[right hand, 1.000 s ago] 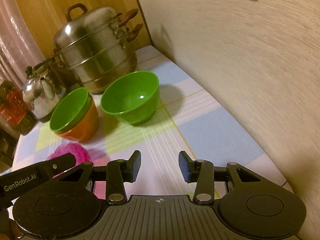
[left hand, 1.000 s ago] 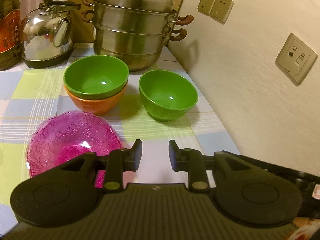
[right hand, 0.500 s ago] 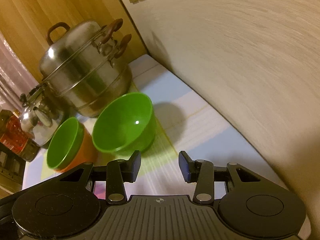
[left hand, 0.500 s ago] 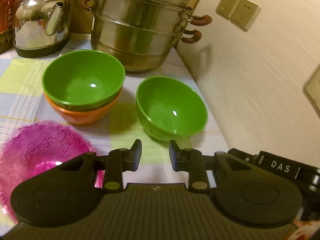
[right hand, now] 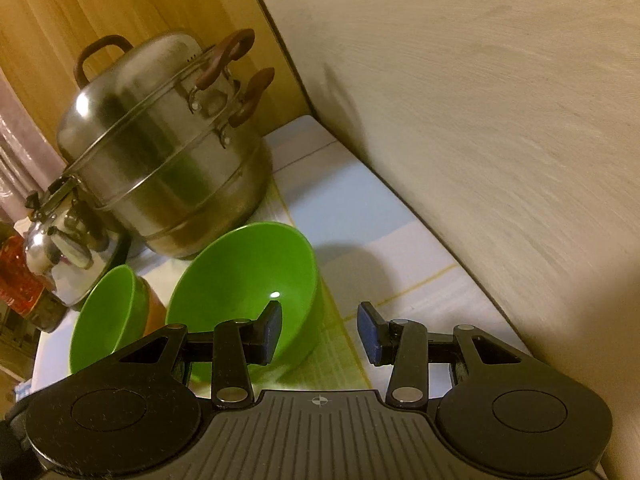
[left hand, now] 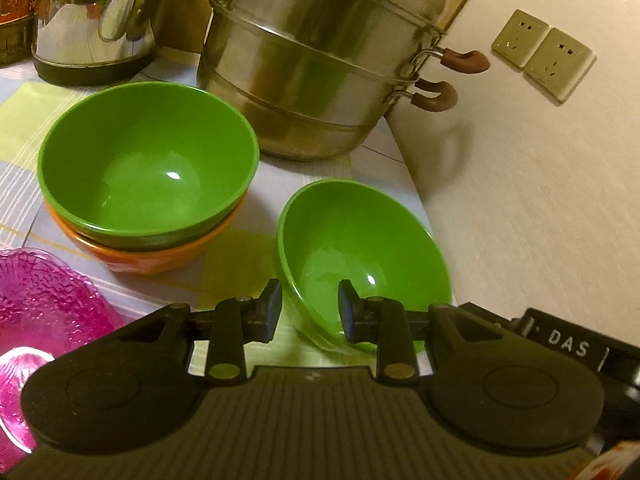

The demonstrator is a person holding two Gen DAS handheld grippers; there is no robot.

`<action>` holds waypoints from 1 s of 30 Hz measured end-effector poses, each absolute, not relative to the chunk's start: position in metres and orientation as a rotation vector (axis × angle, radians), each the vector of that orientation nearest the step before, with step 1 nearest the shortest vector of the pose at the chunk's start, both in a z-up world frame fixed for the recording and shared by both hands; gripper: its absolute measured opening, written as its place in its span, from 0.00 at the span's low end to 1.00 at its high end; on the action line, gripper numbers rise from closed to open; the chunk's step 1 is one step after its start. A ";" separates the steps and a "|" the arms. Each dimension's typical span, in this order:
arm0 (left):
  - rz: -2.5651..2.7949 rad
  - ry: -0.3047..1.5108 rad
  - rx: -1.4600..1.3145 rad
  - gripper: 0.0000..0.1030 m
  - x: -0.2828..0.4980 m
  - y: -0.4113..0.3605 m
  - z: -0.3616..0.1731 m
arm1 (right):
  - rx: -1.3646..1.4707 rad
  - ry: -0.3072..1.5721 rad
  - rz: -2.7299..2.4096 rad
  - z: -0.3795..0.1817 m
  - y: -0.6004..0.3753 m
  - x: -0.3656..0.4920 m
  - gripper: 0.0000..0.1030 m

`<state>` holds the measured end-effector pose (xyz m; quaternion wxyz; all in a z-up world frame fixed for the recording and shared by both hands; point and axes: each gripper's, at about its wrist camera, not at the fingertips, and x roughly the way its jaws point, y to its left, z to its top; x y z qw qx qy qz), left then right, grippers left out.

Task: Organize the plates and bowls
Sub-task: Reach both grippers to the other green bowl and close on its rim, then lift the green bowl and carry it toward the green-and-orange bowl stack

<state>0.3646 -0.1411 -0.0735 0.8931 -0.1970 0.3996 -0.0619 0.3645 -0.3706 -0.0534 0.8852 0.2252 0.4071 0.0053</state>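
Left gripper (left hand: 310, 308) narrow around the lone green bowl's (left hand: 362, 256) near rim by the bench's right edge, not pinching; right gripper (right hand: 318, 330) half-open, empty.

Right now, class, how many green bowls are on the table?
2. One round green plastic bowl is nested in the orange bowl; the other green bowl stands alone beside the steel steamer pot. More may be hidden.
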 end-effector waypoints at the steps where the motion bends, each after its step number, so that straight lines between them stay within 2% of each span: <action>1: -0.126 0.828 -0.411 0.25 0.366 -0.142 -0.075 | 0.471 0.851 0.012 -0.056 -0.371 0.368 0.41; 15: -0.093 0.845 -0.400 0.23 0.381 -0.141 -0.094 | 0.434 0.939 0.048 -0.096 -0.359 0.403 0.40; 20: -0.106 0.843 -0.371 0.20 0.382 -0.144 -0.092 | 0.433 0.936 0.060 -0.097 -0.354 0.405 0.22; 30: -0.143 0.886 -0.342 0.17 0.373 -0.142 -0.090 | 0.399 0.940 0.020 -0.092 -0.348 0.390 0.20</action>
